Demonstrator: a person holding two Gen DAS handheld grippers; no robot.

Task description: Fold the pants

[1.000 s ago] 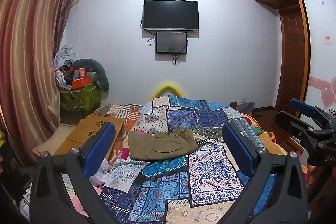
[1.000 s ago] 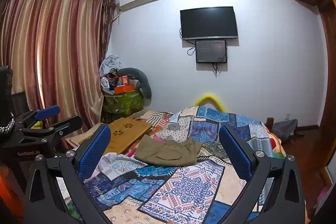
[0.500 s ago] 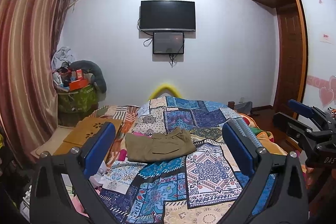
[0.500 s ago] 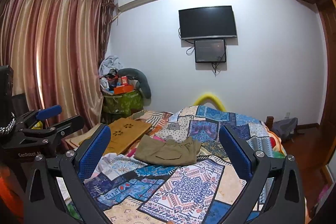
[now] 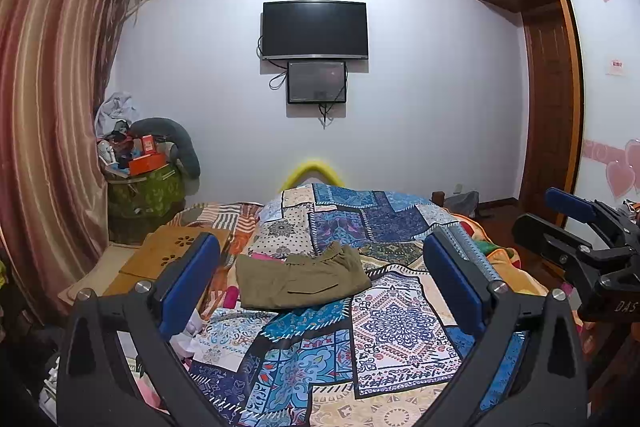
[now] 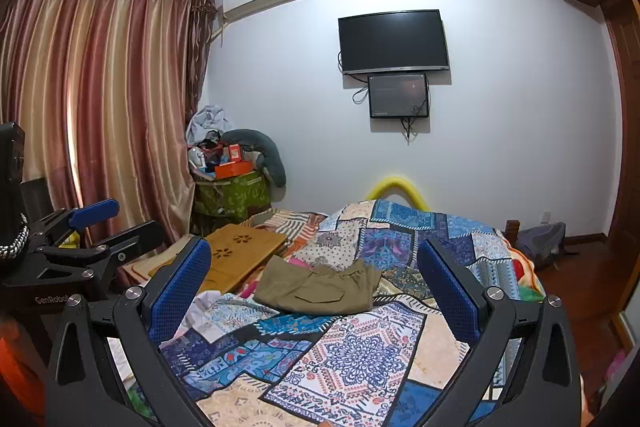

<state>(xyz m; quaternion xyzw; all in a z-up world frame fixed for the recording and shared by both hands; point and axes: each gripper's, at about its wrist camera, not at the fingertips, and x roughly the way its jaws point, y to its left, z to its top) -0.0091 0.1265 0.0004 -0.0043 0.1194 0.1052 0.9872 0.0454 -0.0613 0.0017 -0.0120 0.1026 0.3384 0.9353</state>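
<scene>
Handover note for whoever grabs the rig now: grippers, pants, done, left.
Left gripper: open, empty, held back from the bed.
Right gripper: open, empty, also held back.
Olive pants: lying in a compact folded bundle on the patchwork quilt, waistband end toward the right, touched by neither gripper.
Done: the fold looks finished.
Left: probably nothing; at most tidy the rumpled waistband edge.

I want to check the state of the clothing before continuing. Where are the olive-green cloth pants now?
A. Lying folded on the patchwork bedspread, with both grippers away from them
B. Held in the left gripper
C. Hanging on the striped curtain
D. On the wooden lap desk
A: the olive-green cloth pants lie folded on the patchwork bedspread, while the left gripper and right gripper are open and empty.
</scene>
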